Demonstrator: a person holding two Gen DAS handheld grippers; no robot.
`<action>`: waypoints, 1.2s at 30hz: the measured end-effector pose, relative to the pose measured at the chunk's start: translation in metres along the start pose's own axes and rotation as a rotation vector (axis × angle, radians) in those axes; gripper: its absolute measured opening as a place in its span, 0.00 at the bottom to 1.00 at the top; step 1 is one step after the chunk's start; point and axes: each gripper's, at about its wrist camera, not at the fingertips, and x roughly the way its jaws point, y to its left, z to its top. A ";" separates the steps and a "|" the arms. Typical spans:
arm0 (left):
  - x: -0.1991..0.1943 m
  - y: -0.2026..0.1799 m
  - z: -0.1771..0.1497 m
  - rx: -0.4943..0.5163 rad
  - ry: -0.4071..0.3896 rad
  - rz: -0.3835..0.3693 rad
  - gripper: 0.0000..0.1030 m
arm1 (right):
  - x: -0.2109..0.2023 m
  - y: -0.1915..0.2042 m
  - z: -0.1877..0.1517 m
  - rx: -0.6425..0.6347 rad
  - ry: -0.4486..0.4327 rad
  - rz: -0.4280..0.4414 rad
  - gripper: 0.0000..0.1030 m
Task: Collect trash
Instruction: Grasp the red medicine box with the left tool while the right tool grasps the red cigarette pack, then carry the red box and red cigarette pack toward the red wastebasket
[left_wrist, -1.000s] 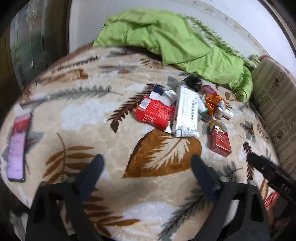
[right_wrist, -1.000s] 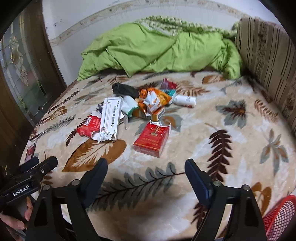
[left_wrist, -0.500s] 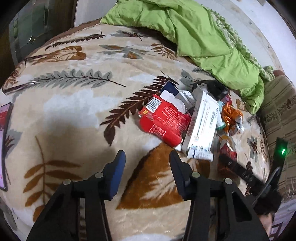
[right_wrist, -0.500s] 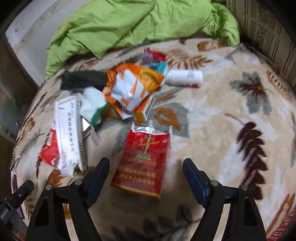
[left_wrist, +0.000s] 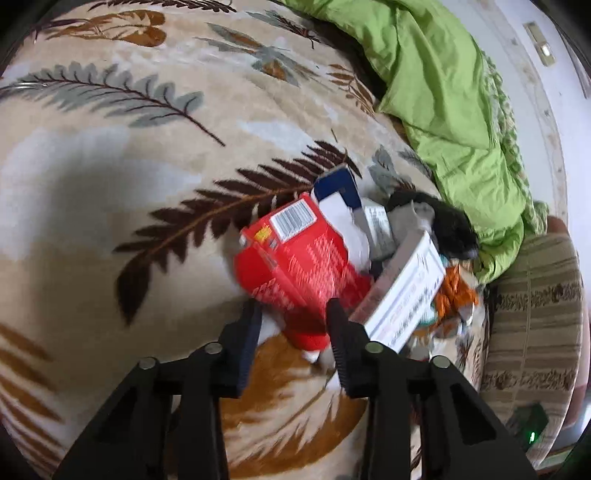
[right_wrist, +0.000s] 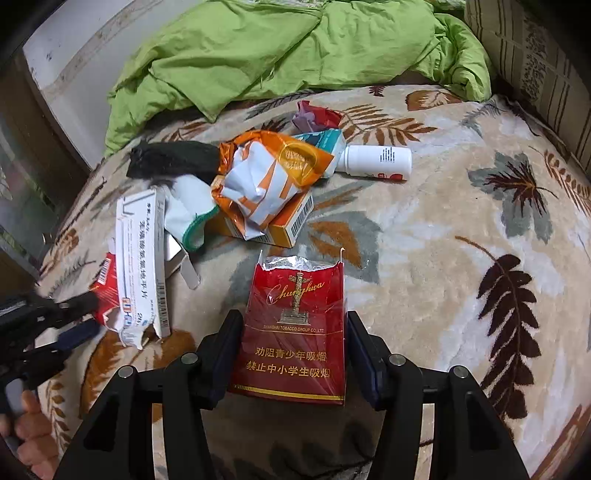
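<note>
A pile of trash lies on the leaf-patterned bed blanket (right_wrist: 461, 221). My left gripper (left_wrist: 293, 315) is partly closed around the near end of a red snack box (left_wrist: 295, 258), its fingers on either side of it. A long white medicine box (left_wrist: 404, 291) lies just to its right. My right gripper (right_wrist: 293, 332) straddles a red cigarette pack (right_wrist: 295, 325), its fingers close to both long sides. Whether either gripper presses its item is unclear. The left gripper also shows in the right wrist view (right_wrist: 79, 315) beside the white medicine box (right_wrist: 142, 258).
Further trash lies beyond: an orange crumpled wrapper (right_wrist: 269, 177), an orange carton (right_wrist: 284, 225), a white bottle (right_wrist: 376, 160), a black cloth (right_wrist: 173, 158). A green quilt (right_wrist: 277, 48) lies at the back. A striped cushion (right_wrist: 535, 55) stands at the right.
Both grippers have moved forward and down onto the pile. The left now brackets the red snack box and has narrowed. The right now brackets the red cigarette pack and has narrowed.
</note>
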 end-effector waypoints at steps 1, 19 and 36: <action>0.003 -0.002 0.003 0.003 -0.008 0.003 0.31 | -0.001 0.000 0.001 0.000 -0.005 0.003 0.58; -0.058 -0.016 -0.038 0.349 -0.216 0.070 0.13 | -0.021 0.022 -0.005 -0.122 -0.093 0.024 0.58; -0.086 -0.005 -0.090 0.460 -0.269 0.068 0.13 | -0.040 0.050 -0.045 -0.248 -0.088 0.063 0.58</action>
